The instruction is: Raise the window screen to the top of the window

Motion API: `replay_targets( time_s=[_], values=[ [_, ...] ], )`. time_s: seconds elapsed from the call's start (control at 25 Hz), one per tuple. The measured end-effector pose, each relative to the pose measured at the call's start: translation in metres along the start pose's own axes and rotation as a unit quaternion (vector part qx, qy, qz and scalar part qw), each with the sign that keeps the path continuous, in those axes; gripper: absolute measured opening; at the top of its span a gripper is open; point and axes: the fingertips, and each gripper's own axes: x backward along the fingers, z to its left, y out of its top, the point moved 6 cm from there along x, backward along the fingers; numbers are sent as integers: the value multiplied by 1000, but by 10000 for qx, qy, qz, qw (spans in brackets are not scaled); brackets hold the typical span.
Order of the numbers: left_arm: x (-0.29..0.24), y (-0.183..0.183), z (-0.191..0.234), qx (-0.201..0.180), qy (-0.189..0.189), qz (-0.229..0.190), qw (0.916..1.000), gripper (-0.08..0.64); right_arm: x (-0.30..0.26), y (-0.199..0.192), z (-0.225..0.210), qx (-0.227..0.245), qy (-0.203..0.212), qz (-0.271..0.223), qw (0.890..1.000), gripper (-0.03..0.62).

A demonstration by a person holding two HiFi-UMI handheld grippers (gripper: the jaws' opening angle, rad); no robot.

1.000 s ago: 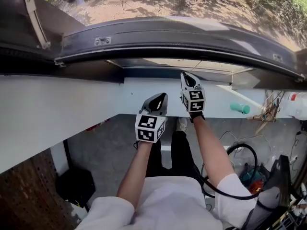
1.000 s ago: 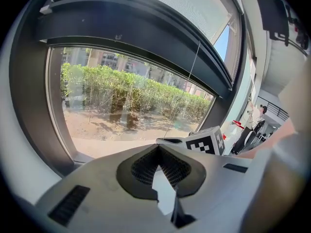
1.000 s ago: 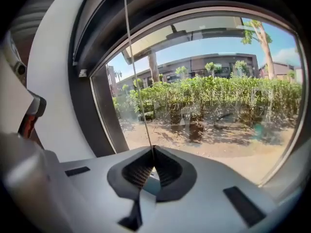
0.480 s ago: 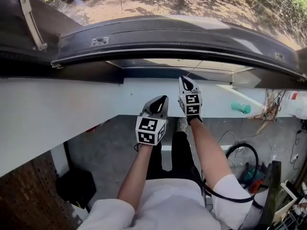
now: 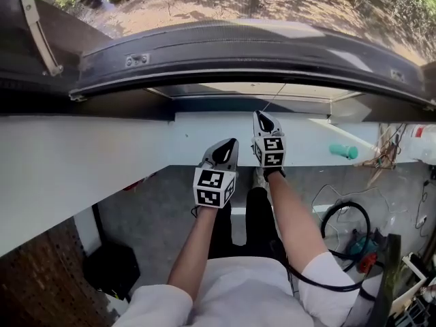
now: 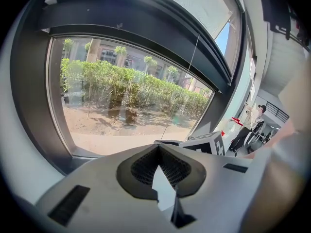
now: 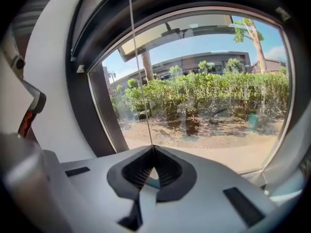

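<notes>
You have no writing, number or brand to read in any view. The only printed marks are the black-and-white square patterns on the marker cube (image 5: 215, 187) of your left gripper (image 5: 229, 145) and on the like cube of your right gripper (image 5: 261, 116), both at the middle of the head view. They spell nothing.

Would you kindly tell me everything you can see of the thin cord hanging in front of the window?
The cord is a very thin, dark-looking string, pulled taut and straight. Its lower end is pinched in the shut right gripper. From there it rises at a slight slant across the window glass toward the dark upper frame, and its top end runs out of the right gripper view. Nothing else touches it.
</notes>
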Motion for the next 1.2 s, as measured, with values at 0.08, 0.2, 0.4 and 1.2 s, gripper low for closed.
replay_targets(
  time_s=[0.08,0.2,0.4,1.2],
  values=[
    [0,-1,-3,-51,-42,17,10000,2,1,0,2,123,1,44,9999,-9],
    [4,-3,-3,-70,-35,33,10000,2,4,-1,-2,178,-39,104,9998,-9],
    [7,-6,-2,-181,-40,135,9997,2,15,-6,2,637,-139,-33,9979,-9],
    [16,7,-13,-173,-61,16,9998,2,53,-14,4,639,-170,126,9977,-9]
  ],
)
